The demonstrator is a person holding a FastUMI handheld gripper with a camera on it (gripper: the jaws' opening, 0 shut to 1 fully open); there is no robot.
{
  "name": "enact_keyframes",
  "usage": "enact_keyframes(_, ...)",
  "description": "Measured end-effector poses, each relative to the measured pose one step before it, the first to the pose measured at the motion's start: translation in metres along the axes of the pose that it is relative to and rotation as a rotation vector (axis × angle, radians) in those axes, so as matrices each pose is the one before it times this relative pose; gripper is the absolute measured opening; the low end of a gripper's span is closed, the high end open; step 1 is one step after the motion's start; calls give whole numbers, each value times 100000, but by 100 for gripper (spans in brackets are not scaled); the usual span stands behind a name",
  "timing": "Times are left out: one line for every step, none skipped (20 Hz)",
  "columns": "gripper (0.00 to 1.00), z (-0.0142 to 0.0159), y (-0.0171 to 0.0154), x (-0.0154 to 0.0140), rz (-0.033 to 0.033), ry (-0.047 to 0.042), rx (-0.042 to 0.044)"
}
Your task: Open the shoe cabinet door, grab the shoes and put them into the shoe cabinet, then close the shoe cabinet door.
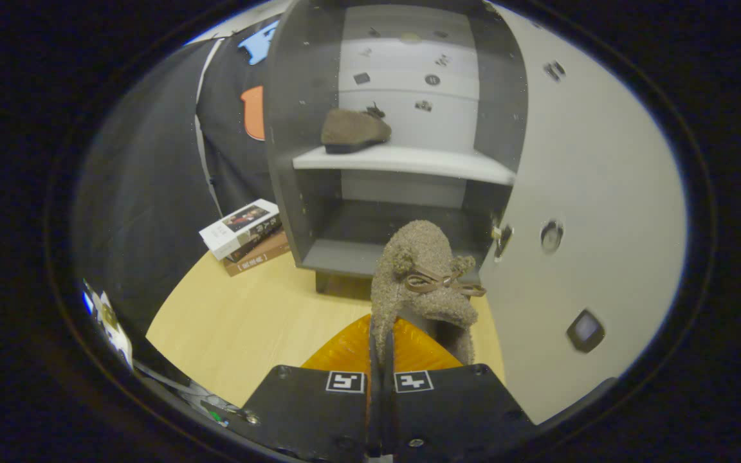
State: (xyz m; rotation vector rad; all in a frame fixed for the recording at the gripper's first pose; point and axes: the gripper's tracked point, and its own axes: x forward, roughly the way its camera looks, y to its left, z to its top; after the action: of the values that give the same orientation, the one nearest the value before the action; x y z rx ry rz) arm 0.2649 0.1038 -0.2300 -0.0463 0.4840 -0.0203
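My gripper (381, 360) is shut on the edge of a fuzzy brown shoe (422, 283) with a brown bow, which stands toe-up just ahead of the fingers. Beyond it stands the shoe cabinet (402, 161), its white door (589, 212) swung open to the right. A second brown shoe (352, 130) rests on the left part of the cabinet's white middle shelf (435, 162). The lower grey compartment (370, 238) lies right behind the held shoe.
An orange ribbed plate (351, 350) lies on the wooden table (248, 321) under the held shoe. A stack of books with a white box (245, 235) on top sits left of the cabinet. Black cloth hangs on the left.
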Motion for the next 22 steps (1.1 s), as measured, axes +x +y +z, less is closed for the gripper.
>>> enact_keyframes(4, 2154, 184, -760, -190, -3126, -2507)
enact_keyframes(4, 1951, 63, -587, 57, -2531, -1622)
enact_keyframes(4, 2213, -29, -468, -23, -3246, -1550)
enact_keyframes(4, 2092, -290, -218, -437, -2599, -1072)
enact_keyframes(4, 1991, -348, -67, -328, -2685, -322)
enact_keyframes(4, 1910, -320, 7, -588, -2233, 408)
enact_keyframes(4, 1732, -403, 134, -354, -1937, 595)
enact_keyframes(4, 1729, -259, 328, -223, -1604, 528)
enact_keyframes(4, 1212, -309, 667, -480, -1374, 291)
enact_keyframes(4, 1342, -272, 721, -294, -1260, 515)
enact_keyframes(4, 1290, -414, 617, -569, -1417, 606)
enact_keyframes(4, 1085, -411, 914, -454, -638, 709)
enact_keyframes(4, 903, -614, 1396, -1064, 49, -549)
enact_keyframes(4, 533, -680, 1428, -1248, 592, -408)
enact_keyframes(4, 437, -471, 1402, -966, 1319, 395)
enact_keyframes(4, 219, -259, 1409, -724, 1200, 504)
enact_keyframes(4, 196, -562, 1768, -896, 1188, 5)
enact_keyframes(4, 41, -546, 1799, -1224, 2017, -139)
enact_keyframes(4, -171, -524, 1953, -1281, 2180, -361)
enact_keyframes(4, -262, -418, 1857, -1278, 2583, -856)
enact_keyframes(4, -303, -276, 1715, -365, 2698, -190)
enact_keyframes(4, -261, -92, 1749, 149, 2440, 28)
